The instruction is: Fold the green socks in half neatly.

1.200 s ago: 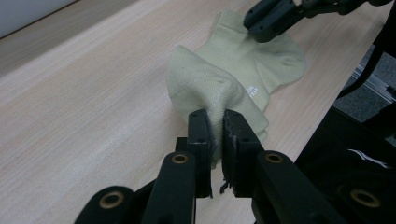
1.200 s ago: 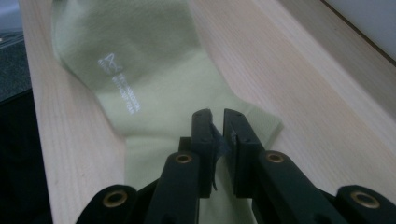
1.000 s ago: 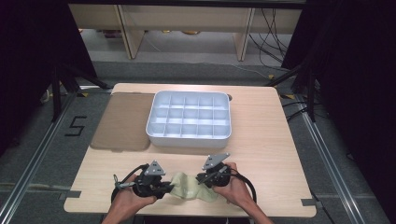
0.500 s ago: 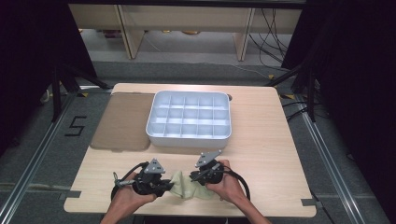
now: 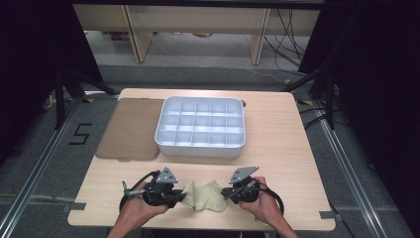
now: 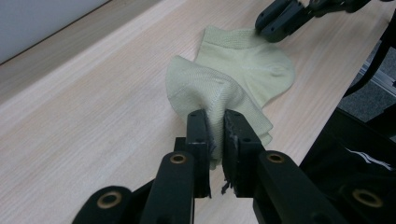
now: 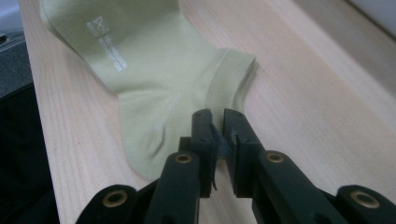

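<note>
The near end of the sock (image 6: 233,88) is hidden between the left gripper (image 6: 215,135)'s jaws. Its toe end is cut off by the right gripper view's upper edge, and the small print on it cannot be read.

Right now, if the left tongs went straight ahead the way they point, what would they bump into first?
Probably the other tongs. The left tongs pinch the pale green sock and point along it toward the right tongs at its far edge, though depth is hard to judge.
</note>
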`<state>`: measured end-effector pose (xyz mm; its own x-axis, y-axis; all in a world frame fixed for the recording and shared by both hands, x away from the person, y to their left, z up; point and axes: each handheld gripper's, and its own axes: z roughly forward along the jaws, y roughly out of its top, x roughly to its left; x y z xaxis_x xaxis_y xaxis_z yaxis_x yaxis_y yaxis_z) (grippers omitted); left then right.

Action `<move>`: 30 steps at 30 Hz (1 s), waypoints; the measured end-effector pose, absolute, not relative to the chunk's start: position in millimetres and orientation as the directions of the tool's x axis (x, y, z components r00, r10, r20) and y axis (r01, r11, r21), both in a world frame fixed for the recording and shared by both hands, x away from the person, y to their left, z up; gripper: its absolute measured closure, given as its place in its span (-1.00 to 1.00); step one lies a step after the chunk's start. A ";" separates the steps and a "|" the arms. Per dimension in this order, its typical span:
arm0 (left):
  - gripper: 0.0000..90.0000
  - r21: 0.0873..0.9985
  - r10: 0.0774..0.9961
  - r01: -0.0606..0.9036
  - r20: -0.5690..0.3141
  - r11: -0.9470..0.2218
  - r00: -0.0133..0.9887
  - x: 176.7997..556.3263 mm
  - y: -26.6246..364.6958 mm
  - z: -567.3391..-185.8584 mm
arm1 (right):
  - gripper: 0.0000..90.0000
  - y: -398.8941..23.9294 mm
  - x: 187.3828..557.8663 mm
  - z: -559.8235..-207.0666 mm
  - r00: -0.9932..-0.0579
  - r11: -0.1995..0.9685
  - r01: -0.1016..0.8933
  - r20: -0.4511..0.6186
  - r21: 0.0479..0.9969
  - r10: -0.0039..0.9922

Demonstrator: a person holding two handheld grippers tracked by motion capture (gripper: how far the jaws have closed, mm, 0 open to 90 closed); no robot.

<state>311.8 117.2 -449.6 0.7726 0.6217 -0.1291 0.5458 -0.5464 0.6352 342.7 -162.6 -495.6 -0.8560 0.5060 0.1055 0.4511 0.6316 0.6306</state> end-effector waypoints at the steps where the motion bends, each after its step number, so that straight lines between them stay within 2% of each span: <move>1: 0.79 0.640 0.628 0.552 -0.136 -0.534 0.766 311.7 112.8 -449.6 | 0.86 -163.1 344.1 -496.9 -0.862 0.638 0.444 0.105 0.629 0.496; 15: 0.79 0.621 0.575 0.525 -0.142 -0.582 0.805 325.8 73.9 -455.9 | 0.85 -159.0 343.3 -501.1 -0.862 0.629 0.454 0.132 0.631 0.490; 20: 0.79 0.605 0.578 0.533 -0.143 -0.592 0.804 329.4 68.6 -461.0 | 0.84 -168.1 343.6 -492.9 -0.847 0.602 0.479 0.158 0.639 0.507; 30: 0.78 0.574 0.574 0.540 -0.143 -0.615 0.806 332.7 60.7 -466.4 | 0.84 -188.3 348.9 -488.4 -0.833 0.570 0.480 0.143 0.667 0.534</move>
<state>332.7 60.7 -466.4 0.8061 0.5743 -0.1429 0.5401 -0.6152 0.5743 348.9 -188.3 -488.4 -0.8331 0.5343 0.1427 0.4799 0.5702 0.6668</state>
